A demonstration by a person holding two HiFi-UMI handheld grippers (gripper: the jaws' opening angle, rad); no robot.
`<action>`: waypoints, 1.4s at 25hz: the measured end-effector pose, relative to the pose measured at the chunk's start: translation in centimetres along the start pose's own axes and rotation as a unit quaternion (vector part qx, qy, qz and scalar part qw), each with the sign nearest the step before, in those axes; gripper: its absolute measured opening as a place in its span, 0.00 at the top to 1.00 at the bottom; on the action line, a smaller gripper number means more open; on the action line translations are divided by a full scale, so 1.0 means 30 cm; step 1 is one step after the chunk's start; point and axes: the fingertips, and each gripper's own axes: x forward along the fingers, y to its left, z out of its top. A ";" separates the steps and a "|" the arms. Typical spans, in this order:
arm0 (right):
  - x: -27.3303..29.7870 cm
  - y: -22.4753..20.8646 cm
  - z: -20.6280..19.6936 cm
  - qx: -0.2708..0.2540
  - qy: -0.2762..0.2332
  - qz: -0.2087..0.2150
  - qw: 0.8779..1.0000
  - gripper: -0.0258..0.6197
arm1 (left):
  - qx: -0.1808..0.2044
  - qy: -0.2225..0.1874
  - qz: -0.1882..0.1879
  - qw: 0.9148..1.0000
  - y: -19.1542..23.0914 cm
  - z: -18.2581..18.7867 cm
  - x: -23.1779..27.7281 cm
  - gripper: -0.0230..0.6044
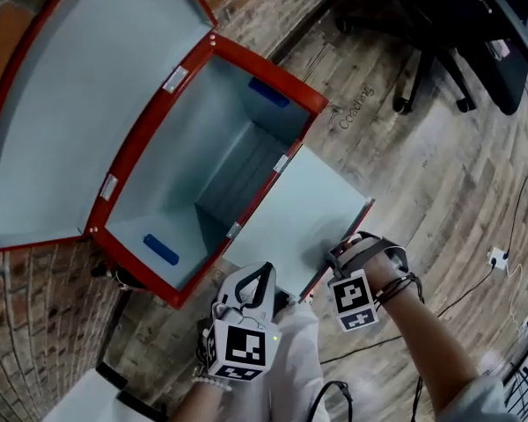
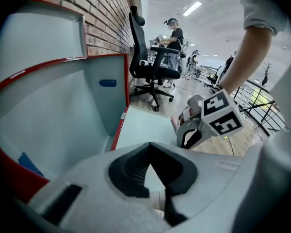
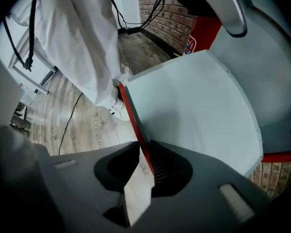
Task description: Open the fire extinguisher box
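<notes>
Where a brick wall [image 1: 35, 323] meets a wooden floor [image 1: 405, 174], the red fire extinguisher box [image 1: 189, 143] stands open, seen from steeply above. Its pale grey inside holds only two small blue patches, one [image 1: 161, 250] low on the near side and one [image 1: 269, 92] at the far end. The upper door [image 1: 79, 95] is swung back towards the wall. The lower door [image 1: 299, 218] is folded outward towards the person, pale face up and edged in red.

The right gripper [image 3: 144, 159] points down at the near corner of the lower door, its jaws closed narrowly on the door's red edge, with a pale printed tab [image 3: 138, 188] caught between them too. The left gripper [image 2: 148, 154] hangs just beside it, over the same door near the box's corner; its jaw tips meet and hold nothing.

The person's white garment [image 1: 290, 359] shows below both grippers. A black office chair [image 1: 431, 42] stands well apart on the floor, and a thin cable [image 1: 475, 284] trails at the right.
</notes>
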 end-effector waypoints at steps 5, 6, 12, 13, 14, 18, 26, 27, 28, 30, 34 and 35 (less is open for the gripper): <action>0.142 -0.037 -0.016 0.023 0.011 -0.018 1.000 0.84 | 0.003 0.012 -0.011 1.000 0.012 -0.042 0.078 0.96; 0.169 -0.049 -0.012 0.024 0.010 -0.023 0.999 0.85 | 0.004 0.014 -0.012 1.000 0.017 -0.049 0.093 0.96; 0.293 -0.102 0.009 0.032 -0.001 -0.049 0.998 0.85 | 0.013 0.011 -0.028 0.999 0.020 -0.060 0.158 0.96; 0.311 -0.115 0.011 0.034 -0.002 -0.054 0.998 0.85 | 0.013 0.010 -0.028 0.999 0.024 -0.062 0.167 0.96; 0.328 -0.129 0.012 0.036 -0.002 -0.058 0.998 0.85 | 0.015 0.010 -0.027 0.999 0.029 -0.066 0.178 0.96; 0.386 -0.175 0.022 0.043 -0.005 -0.064 0.997 0.85 | 0.017 0.011 -0.031 0.999 0.048 -0.083 0.212 0.96; 0.462 -0.262 0.049 0.059 -0.032 -0.099 0.993 0.85 | 0.014 0.008 -0.027 1.000 0.087 -0.106 0.249 0.96; 0.464 -0.265 0.051 0.063 -0.037 -0.102 0.992 0.85 | 0.013 0.007 -0.027 1.000 0.087 -0.107 0.251 0.96; 0.466 -0.267 0.052 0.067 -0.040 -0.104 0.991 0.84 | 0.012 0.007 -0.028 1.000 0.086 -0.109 0.253 0.96; 0.466 -0.270 0.051 0.078 -0.043 -0.106 0.990 0.84 | 0.009 0.007 -0.026 1.000 0.087 -0.112 0.260 0.96; 0.419 -0.278 0.046 0.148 -0.067 -0.117 0.980 0.86 | 0.005 0.005 -0.025 1.000 0.079 -0.103 0.258 0.96; 0.393 -0.283 0.040 0.172 -0.074 -0.124 0.975 0.87 | 0.005 0.003 -0.025 1.000 0.074 -0.096 0.254 0.96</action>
